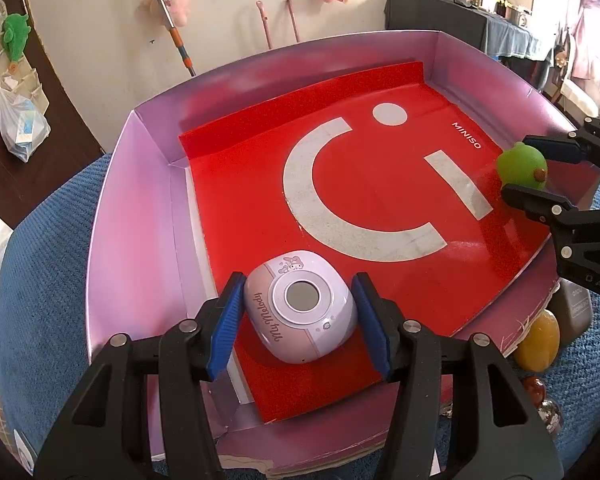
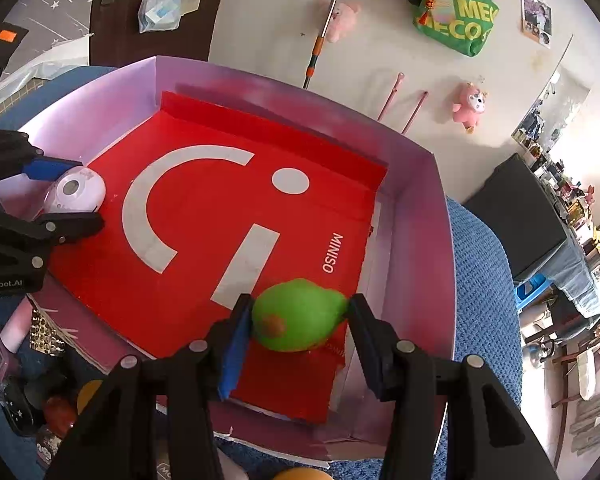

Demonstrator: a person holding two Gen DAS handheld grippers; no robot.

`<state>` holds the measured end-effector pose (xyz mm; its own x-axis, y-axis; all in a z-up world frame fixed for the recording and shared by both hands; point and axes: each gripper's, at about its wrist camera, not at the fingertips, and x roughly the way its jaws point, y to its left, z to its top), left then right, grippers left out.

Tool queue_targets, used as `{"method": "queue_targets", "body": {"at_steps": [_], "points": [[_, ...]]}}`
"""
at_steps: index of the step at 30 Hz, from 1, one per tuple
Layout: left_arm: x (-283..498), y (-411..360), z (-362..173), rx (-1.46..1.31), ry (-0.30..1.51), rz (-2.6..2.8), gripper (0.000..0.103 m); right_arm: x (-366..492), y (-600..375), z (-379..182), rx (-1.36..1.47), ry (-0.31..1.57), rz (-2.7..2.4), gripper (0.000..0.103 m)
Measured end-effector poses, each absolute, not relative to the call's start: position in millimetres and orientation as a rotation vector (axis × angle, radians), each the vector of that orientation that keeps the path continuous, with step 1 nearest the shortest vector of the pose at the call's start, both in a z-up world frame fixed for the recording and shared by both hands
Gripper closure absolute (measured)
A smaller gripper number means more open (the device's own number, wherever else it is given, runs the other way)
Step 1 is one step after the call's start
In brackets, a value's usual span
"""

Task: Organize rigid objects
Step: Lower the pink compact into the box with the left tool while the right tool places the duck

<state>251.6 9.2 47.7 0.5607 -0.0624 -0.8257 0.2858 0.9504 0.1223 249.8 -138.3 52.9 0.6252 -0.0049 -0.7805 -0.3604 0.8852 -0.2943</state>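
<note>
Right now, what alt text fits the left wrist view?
The left gripper holds a lilac My Melody gadget over a red-lined pink box. At right, the right gripper holds a green toy pear.

Lilac rounded gadget [image 1: 300,308] and green pear [image 2: 296,314] on red-lined tray [image 1: 140,184].

Red liner [image 1: 400,216] with a white smile mark — lilac box [image 1: 140,208], green toy [image 2: 300,316].
</note>
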Motion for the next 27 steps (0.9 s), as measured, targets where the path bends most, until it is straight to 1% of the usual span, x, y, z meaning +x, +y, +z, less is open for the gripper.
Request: {"method": "queue_targets", "body": {"at_steps": [10,12,14,16,17,19,21,22,23,25,26,27], "points": [[248.3,9.8,47.4,0.260,0.949,-0.203,0.050,248.9,-138.5,52.7,-0.455,0.880,0.213,0.051],[247.2,10.4,47.7,0.258,0.948,-0.204,0.049,249.1,-139.0,52.8,-0.453,0.882,0.212,0.050],[246.6,10.1,48.1,0.258,0.947,-0.205,0.047,249.7,-141.3,53.0,-0.436,0.887,0.216,0.049],[245.8,9.5,49.9,0.258,0.939,-0.205,0.045,249.4,-143.1,54.3,-0.428,0.888,0.219,0.045],[245.2,9.4,51.3,0.256,0.935,-0.204,0.044,248.9,-143.6,55.2,-0.428,0.884,0.217,0.041],[243.3,9.6,55.5,0.252,0.921,-0.207,0.036,248.0,-143.9,56.8,-0.426,0.880,0.220,0.040],[240.0,9.1,60.6,0.250,0.901,-0.211,0.034,246.7,-143.9,58.3,-0.414,0.883,0.229,0.040],[238.6,9.1,62.5,0.250,0.894,-0.209,0.029,245.9,-143.6,59.2,-0.412,0.883,0.231,0.040],[237.3,9.3,64.6,0.248,0.888,-0.203,0.026,244.7,-142.9,60.0,-0.414,0.880,0.230,0.040],[234.4,11.8,69.1,0.232,0.876,-0.199,0.025,242.5,-142.7,63.0,-0.410,0.871,0.229,0.036],[233.1,13.4,71.4,0.220,0.872,-0.200,0.025,240.8,-143.0,65.5,-0.401,0.865,0.231,0.032],[231.4,15.5,74.7,0.206,0.868,-0.201,0.025,238.6,-143.4,68.3,-0.392,0.858,0.233,0.030]]}}
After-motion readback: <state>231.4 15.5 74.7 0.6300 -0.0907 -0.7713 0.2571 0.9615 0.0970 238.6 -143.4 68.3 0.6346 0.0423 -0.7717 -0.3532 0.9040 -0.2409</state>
